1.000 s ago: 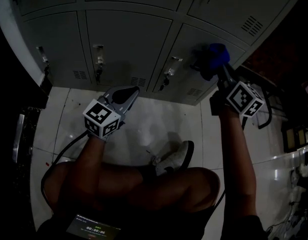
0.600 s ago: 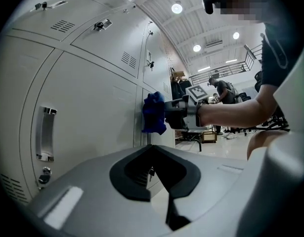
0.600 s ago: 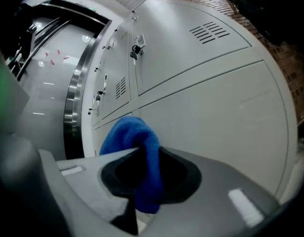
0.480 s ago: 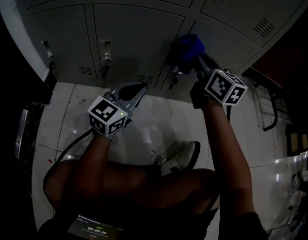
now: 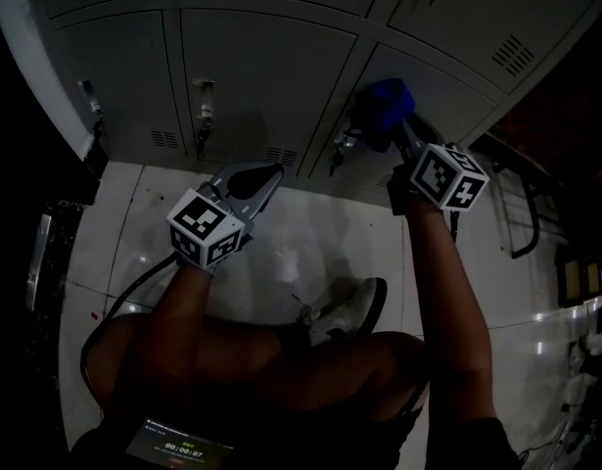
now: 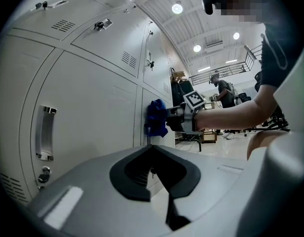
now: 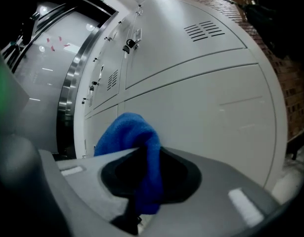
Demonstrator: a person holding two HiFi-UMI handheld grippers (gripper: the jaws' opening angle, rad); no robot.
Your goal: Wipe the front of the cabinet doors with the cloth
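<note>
The grey cabinet doors point(image 5: 261, 67) fill the top of the head view, and a blue cloth point(image 5: 384, 106) is pressed against the lower right door, just right of its handle point(image 5: 342, 145). My right gripper point(image 5: 403, 135) is shut on the cloth. In the right gripper view the cloth point(image 7: 129, 137) bulges out between the jaws against the door point(image 7: 201, 98). My left gripper point(image 5: 263, 176) hovers low over the floor in front of the middle door, shut with nothing in it. The left gripper view shows the cloth point(image 6: 155, 117) and the right gripper point(image 6: 184, 116) off along the doors.
White floor tiles point(image 5: 301, 243) run below the cabinets. A person's knees and a shoe point(image 5: 345, 311) are on the floor between the arms. A dark metal frame point(image 5: 521, 204) stands right of the cabinets. Handles and locks point(image 5: 203, 116) stick out from the lower doors.
The right gripper slid the cloth left along the door towards the handle, then back a little to the right. The left gripper has barely moved.
</note>
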